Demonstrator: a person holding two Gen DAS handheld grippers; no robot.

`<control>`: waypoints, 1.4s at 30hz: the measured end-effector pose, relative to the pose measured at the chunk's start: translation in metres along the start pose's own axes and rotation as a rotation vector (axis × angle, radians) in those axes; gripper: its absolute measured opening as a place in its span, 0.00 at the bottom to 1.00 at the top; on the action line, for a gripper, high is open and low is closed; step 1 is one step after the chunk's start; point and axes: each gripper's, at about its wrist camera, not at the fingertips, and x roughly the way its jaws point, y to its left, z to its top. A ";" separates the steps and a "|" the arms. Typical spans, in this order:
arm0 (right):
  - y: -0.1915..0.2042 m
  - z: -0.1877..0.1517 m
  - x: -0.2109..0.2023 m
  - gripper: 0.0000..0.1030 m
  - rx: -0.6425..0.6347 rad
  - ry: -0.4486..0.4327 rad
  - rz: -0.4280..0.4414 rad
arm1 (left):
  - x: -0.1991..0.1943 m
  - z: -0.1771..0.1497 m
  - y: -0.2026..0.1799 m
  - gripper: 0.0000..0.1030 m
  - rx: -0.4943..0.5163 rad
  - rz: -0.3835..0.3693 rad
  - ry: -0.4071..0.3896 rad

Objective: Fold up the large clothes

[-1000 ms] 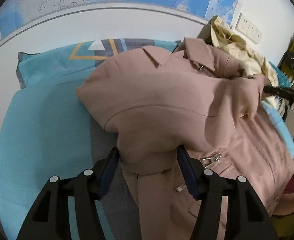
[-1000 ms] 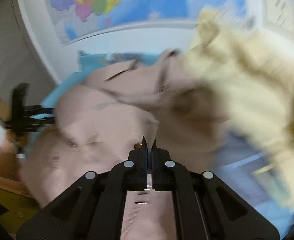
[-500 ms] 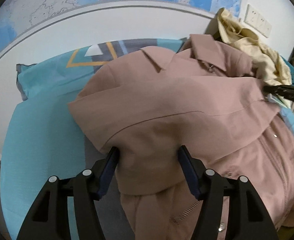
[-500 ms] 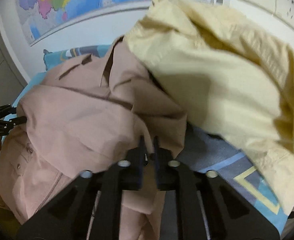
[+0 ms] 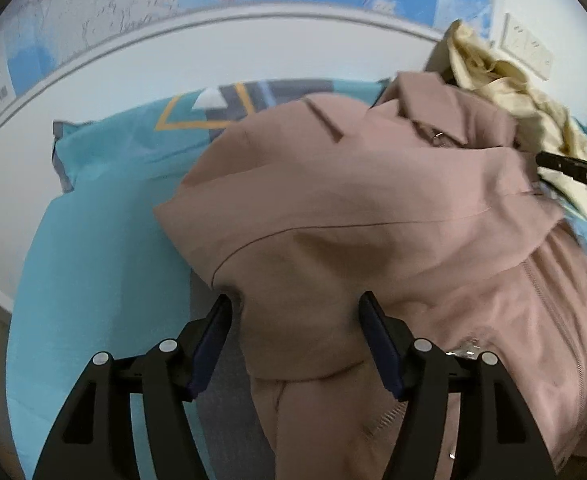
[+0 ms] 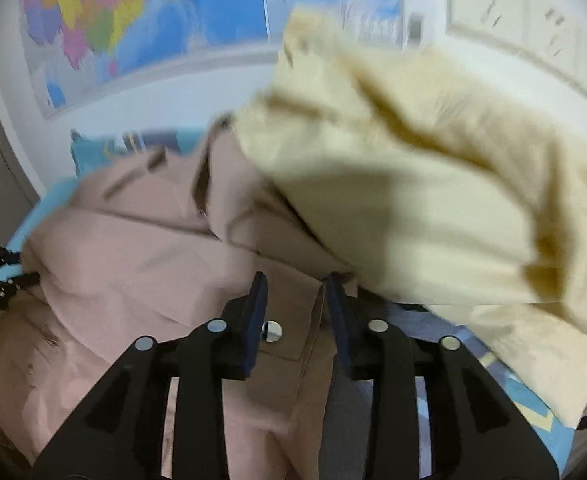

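The pink jacket [image 5: 353, 216] lies half-folded on the bed [image 5: 93, 264]; later folds remain. Left tool [image 5: 295, 312] is spread around its fold, and right tool [image 6: 295, 292] is parted over the cuff.

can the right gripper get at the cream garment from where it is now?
Probably yes. The right gripper is open, and the cream garment lies just ahead and to its right with nothing between them. It overlaps the pink jacket, so a grab could catch both.

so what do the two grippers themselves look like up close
Both match: the left gripper and right gripper have matte black angular plastic frames with triangular cutouts, round silver screw heads on the linkages, and dark navy pads lining each finger. No cables or sleeves show.
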 end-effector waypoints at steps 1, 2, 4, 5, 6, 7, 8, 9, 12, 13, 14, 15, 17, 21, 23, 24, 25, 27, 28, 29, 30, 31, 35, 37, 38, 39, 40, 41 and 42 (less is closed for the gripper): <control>0.004 -0.001 -0.006 0.31 -0.005 -0.017 0.022 | -0.006 0.000 -0.002 0.63 0.017 -0.007 -0.019; 0.010 -0.002 -0.010 0.31 -0.022 -0.022 0.053 | -0.011 0.000 -0.005 0.65 0.033 -0.016 -0.034; 0.028 -0.007 -0.008 0.31 -0.078 0.002 0.098 | -0.015 0.003 -0.010 0.66 0.059 -0.039 -0.057; 0.036 -0.010 -0.001 0.29 -0.103 0.023 0.116 | -0.013 0.004 -0.013 0.66 0.067 -0.046 -0.055; 0.043 -0.011 0.010 0.29 -0.128 0.049 0.120 | -0.009 0.006 -0.015 0.66 0.073 -0.040 -0.044; 0.046 -0.012 0.019 0.29 -0.136 0.071 0.117 | -0.004 0.007 -0.016 0.66 0.074 -0.030 -0.030; 0.047 -0.014 0.031 0.29 -0.138 0.098 0.109 | 0.002 0.007 -0.016 0.66 0.072 -0.030 -0.014; 0.047 -0.015 0.041 0.28 -0.135 0.117 0.107 | 0.006 0.007 -0.016 0.66 0.073 -0.032 -0.005; 0.039 -0.021 0.065 0.22 -0.123 0.154 0.066 | 0.023 0.006 -0.014 0.71 0.073 0.030 0.026; 0.035 -0.022 0.066 0.22 -0.104 0.157 0.077 | 0.028 0.004 -0.013 0.74 0.058 0.037 0.041; 0.033 -0.022 0.066 0.23 -0.091 0.154 0.087 | 0.033 0.002 -0.011 0.77 0.037 0.042 0.054; 0.033 -0.021 0.061 0.24 -0.085 0.147 0.093 | 0.033 0.000 -0.008 0.77 0.023 0.039 0.055; 0.031 -0.021 0.047 0.35 -0.069 0.121 0.106 | 0.024 -0.003 -0.003 0.77 0.000 0.025 0.035; 0.022 -0.027 0.005 0.42 -0.047 0.059 0.154 | -0.011 -0.010 0.004 0.76 -0.015 -0.003 -0.045; 0.016 -0.033 -0.014 0.49 -0.035 0.041 0.165 | -0.028 -0.017 0.007 0.77 -0.019 -0.043 -0.066; 0.014 -0.036 -0.022 0.51 -0.020 0.037 0.174 | -0.032 -0.019 0.006 0.77 -0.021 -0.051 -0.068; 0.009 -0.042 -0.030 0.54 0.003 0.039 0.192 | -0.036 -0.023 0.007 0.77 -0.023 -0.059 -0.067; -0.002 -0.056 -0.043 0.55 0.060 0.043 0.222 | -0.041 -0.034 0.008 0.77 -0.038 -0.076 -0.054; -0.006 -0.061 -0.046 0.56 0.076 0.049 0.229 | -0.042 -0.041 0.009 0.77 -0.049 -0.077 -0.046; -0.010 -0.069 -0.051 0.58 0.094 0.054 0.223 | -0.042 -0.046 0.009 0.77 -0.057 -0.075 -0.042; -0.015 -0.080 -0.055 0.59 0.116 0.064 0.225 | -0.043 -0.056 0.010 0.77 -0.077 -0.082 -0.035; -0.015 -0.087 -0.055 0.60 0.134 0.074 0.234 | -0.043 -0.062 0.011 0.77 -0.092 -0.092 -0.028; -0.034 -0.123 -0.071 0.67 0.246 0.101 0.285 | -0.054 -0.088 0.026 0.80 -0.181 -0.147 -0.013; -0.040 -0.139 -0.077 0.73 0.291 0.113 0.324 | -0.060 -0.100 0.030 0.86 -0.219 -0.170 -0.009; -0.042 -0.146 -0.080 0.75 0.309 0.117 0.338 | -0.062 -0.105 0.031 0.87 -0.231 -0.181 -0.003; -0.042 -0.153 -0.082 0.76 0.324 0.119 0.351 | -0.064 -0.111 0.030 0.87 -0.243 -0.198 0.012; -0.043 -0.158 -0.084 0.76 0.332 0.117 0.374 | -0.065 -0.116 0.029 0.87 -0.250 -0.211 0.023; -0.043 -0.165 -0.086 0.76 0.343 0.118 0.382 | -0.066 -0.123 0.026 0.87 -0.255 -0.228 0.037; -0.044 -0.171 -0.088 0.77 0.359 0.118 0.401 | -0.068 -0.127 0.023 0.87 -0.254 -0.236 0.043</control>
